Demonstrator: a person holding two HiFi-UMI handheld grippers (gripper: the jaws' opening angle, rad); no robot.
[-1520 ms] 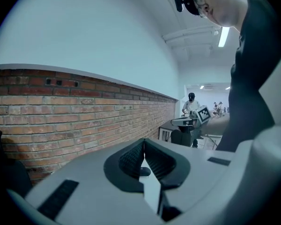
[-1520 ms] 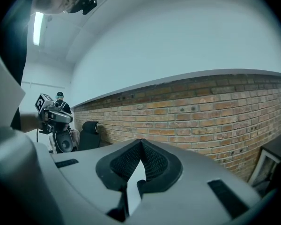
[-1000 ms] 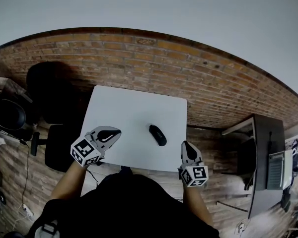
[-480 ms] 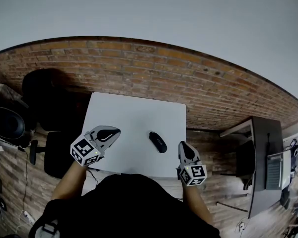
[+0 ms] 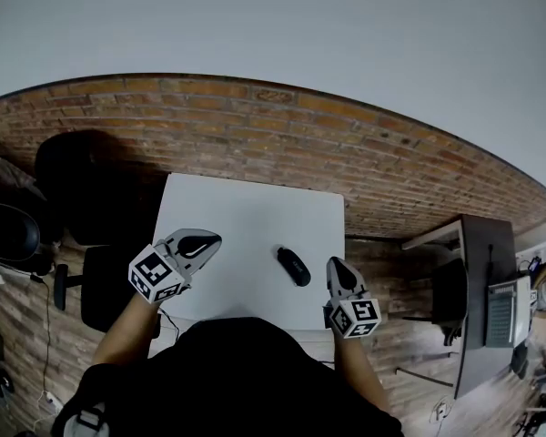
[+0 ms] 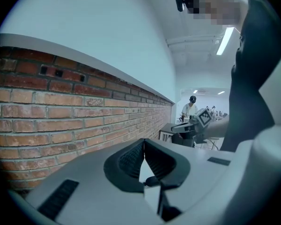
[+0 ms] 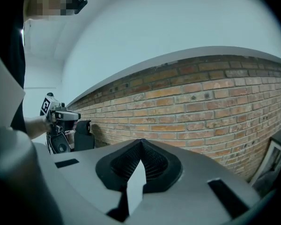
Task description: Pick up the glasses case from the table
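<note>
The black oval glasses case (image 5: pixel 293 266) lies on the white table (image 5: pixel 246 217), toward its near right part. Through the slit under the left jaws, a small dark rounded shape (image 6: pixel 152 180), probably the case, shows. My left gripper (image 5: pixel 203 241) hovers over the table's near left edge, jaws closed together and holding nothing. My right gripper (image 5: pixel 338 267) is just off the table's near right corner, a short way right of the case, shut and empty. Each gripper view catches the other gripper: the right gripper (image 6: pixel 195 124) and the left gripper (image 7: pixel 61 116).
A brick wall (image 5: pixel 255 126) runs behind the table. A black office chair (image 5: pixel 105 276) stands left of it, with a dark desk (image 5: pixel 478 280) to the right. A person (image 6: pixel 191 108) stands far off in the room.
The table and case have slid lower in the head view, closer to both grippers. Both grippers stay shut and keep their spacing.
</note>
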